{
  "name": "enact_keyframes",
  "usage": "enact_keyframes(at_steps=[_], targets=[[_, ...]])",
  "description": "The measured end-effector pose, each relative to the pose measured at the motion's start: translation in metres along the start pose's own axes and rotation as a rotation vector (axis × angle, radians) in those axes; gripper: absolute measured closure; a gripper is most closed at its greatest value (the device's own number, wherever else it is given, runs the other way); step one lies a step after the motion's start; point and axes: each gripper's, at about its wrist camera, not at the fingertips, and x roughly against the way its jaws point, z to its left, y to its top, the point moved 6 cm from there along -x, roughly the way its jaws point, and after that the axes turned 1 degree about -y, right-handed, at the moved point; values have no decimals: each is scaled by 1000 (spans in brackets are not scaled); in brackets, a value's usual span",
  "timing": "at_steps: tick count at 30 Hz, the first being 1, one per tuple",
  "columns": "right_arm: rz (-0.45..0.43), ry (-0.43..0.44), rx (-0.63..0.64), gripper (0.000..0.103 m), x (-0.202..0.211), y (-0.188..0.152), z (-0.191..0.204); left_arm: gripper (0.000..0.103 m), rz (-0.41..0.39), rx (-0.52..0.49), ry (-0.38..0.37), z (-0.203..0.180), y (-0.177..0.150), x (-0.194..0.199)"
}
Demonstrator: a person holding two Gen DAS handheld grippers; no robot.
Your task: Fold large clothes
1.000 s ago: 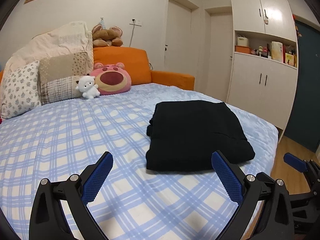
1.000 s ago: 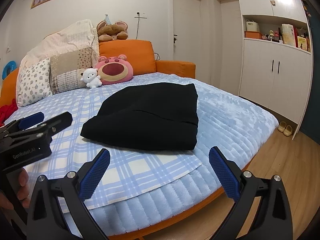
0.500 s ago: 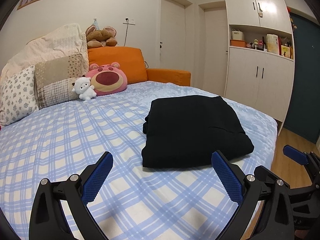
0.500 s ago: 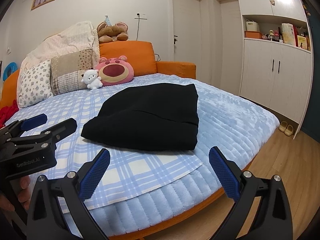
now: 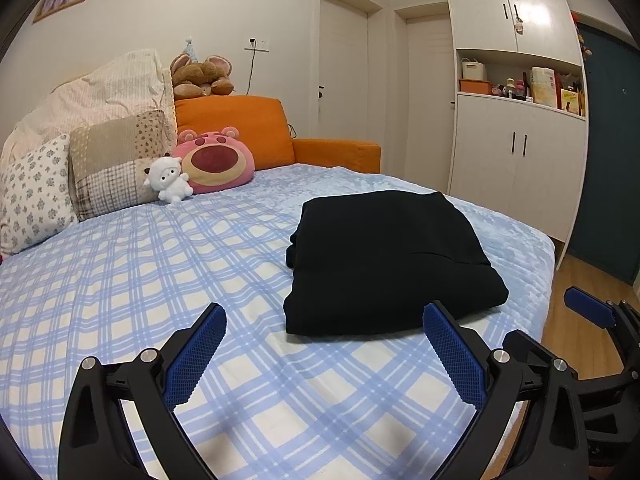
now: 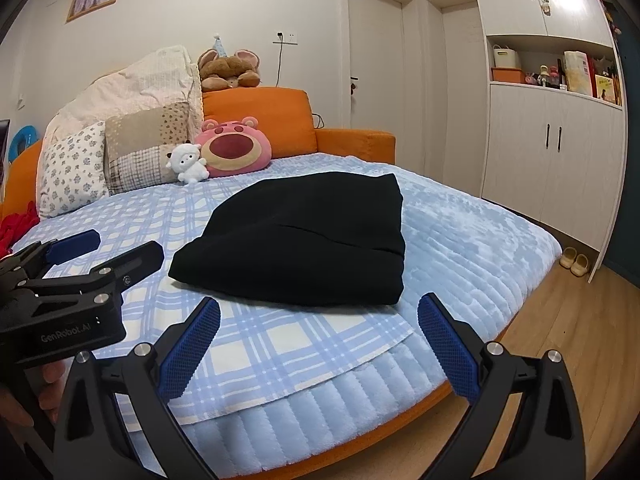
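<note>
A black garment (image 5: 388,260) lies folded into a thick rectangle on the blue checked bedsheet (image 5: 140,280); it also shows in the right wrist view (image 6: 308,240). My left gripper (image 5: 324,350) is open and empty, held above the sheet short of the garment's near edge. My right gripper (image 6: 320,346) is open and empty, over the bed's front edge, near the garment. The left gripper also shows at the left of the right wrist view (image 6: 72,252), and a blue pad of the right gripper shows at the right of the left wrist view (image 5: 588,306).
Pillows (image 5: 36,196), a pink bear cushion (image 5: 216,160) and a white plush (image 5: 168,178) sit at the orange headboard (image 5: 236,128). A white wardrobe (image 5: 516,128) stands to the right. Slippers (image 6: 574,264) lie on the wood floor (image 6: 560,340).
Both grippers stay open and empty. The views have shifted slightly; the garment has not moved.
</note>
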Motion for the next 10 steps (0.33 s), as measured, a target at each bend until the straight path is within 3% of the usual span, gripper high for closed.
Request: enact_keyframes(at_steps=[10], targets=[[4,-8,-4,5,3,-4,0,3,32,-17,-4,-7,-4,-7]])
